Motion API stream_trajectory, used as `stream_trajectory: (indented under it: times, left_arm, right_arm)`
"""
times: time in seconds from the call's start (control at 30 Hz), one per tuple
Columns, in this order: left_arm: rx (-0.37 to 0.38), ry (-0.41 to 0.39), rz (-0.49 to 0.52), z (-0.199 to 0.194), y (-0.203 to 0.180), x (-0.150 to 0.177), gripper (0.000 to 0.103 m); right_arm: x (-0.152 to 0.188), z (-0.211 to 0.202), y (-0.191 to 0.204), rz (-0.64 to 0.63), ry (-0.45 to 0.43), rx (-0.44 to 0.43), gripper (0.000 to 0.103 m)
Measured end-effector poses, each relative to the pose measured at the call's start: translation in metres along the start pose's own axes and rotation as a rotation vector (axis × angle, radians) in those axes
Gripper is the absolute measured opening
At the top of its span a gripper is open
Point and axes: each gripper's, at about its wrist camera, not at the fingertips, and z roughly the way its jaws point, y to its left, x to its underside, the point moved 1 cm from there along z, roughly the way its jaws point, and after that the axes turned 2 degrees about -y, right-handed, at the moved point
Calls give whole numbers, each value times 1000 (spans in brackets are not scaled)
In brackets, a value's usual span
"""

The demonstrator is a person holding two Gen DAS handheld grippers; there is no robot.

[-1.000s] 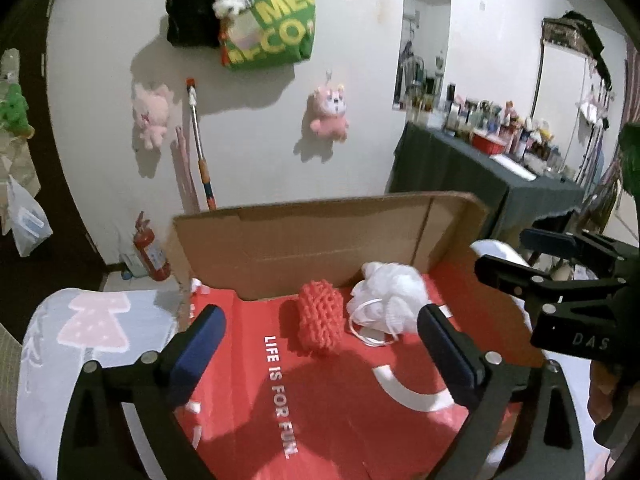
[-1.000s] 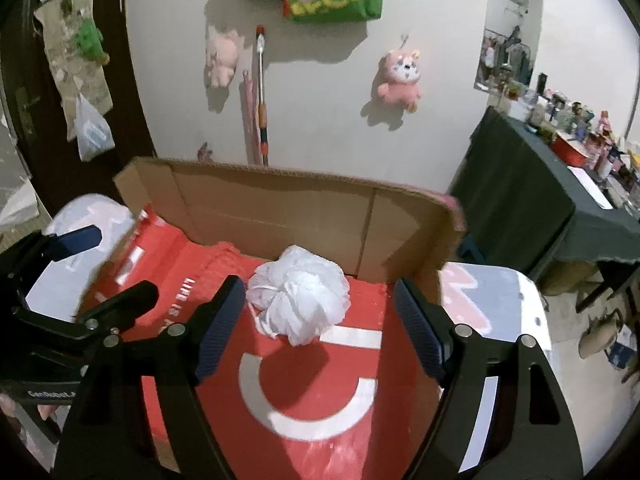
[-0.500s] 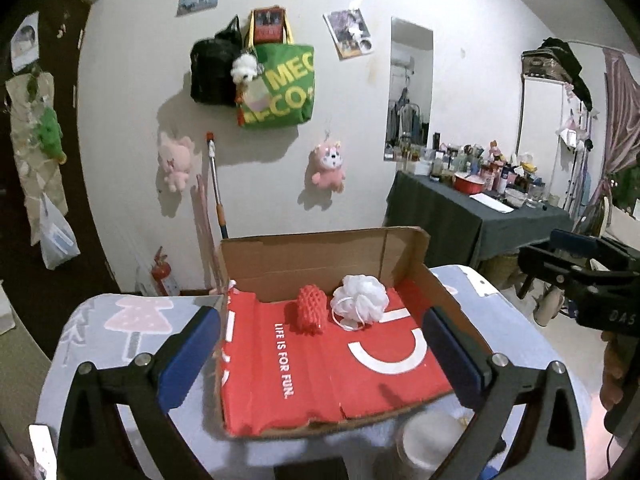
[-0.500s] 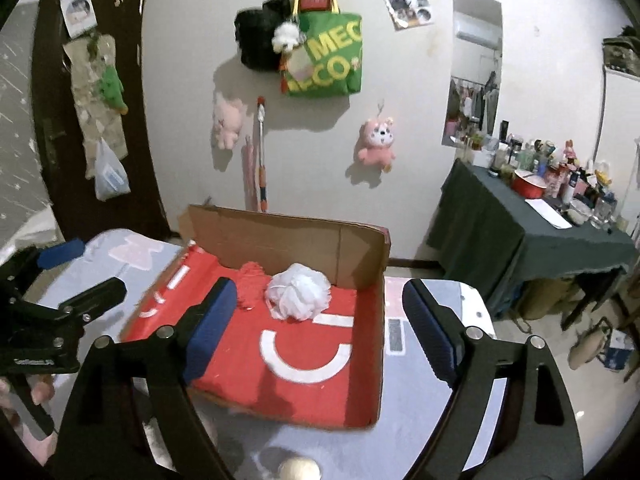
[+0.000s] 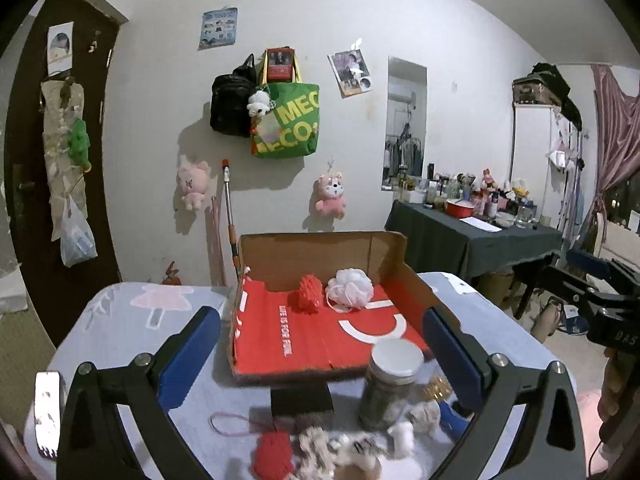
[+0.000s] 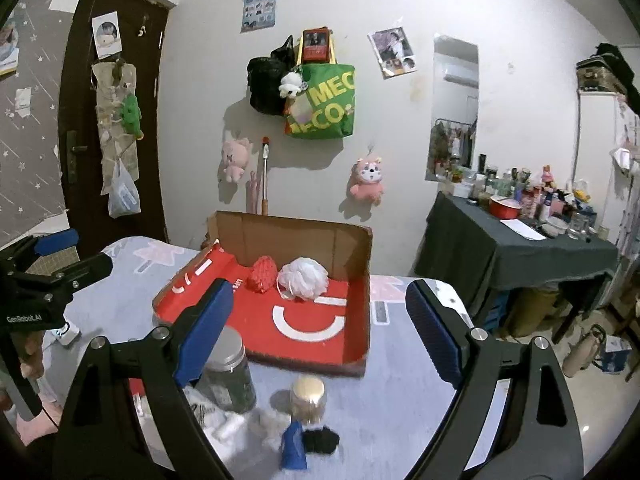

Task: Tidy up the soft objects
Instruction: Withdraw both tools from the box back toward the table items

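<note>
Inside cardboard box (image 5: 320, 252): knobbly red sponge (image 5: 309, 299), frilly white pouf (image 5: 349, 288).

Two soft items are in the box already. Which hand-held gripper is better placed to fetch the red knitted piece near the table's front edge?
Probably left. The red knitted piece lies just below the open, empty left hand-held gripper; the right wrist view does not show it.

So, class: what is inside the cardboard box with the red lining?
Inside the cardboard box sit a red knitted ball and a white mesh bath pouf, side by side near the back wall. The near front corner is hidden behind a jar.
</note>
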Motion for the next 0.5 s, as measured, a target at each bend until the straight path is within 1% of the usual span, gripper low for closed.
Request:
stream_trajectory:
  times: [0.1,0.17,0.27,0.4,0.5]
  left_arm:
    - [-9,-16,-4,-11,-2,20,103]
    - [-29,-20,6,-14,-4,33,103]
    - [-33,3,13,-16,-8,56,103]
    - [-28,59,9,-9,-8,91,103]
    - [-32,98,14,-2,-10,114,103]
  right_arm:
    - [21,-12,-3,28,-5,3,89]
    - [33,-17,-3,30,-7,22,89]
    - [56,-21,-3,35,-3,39,89]
    - [87,-24,0,44,13,40,89]
    - [111,-19,3,39,37,35,89]
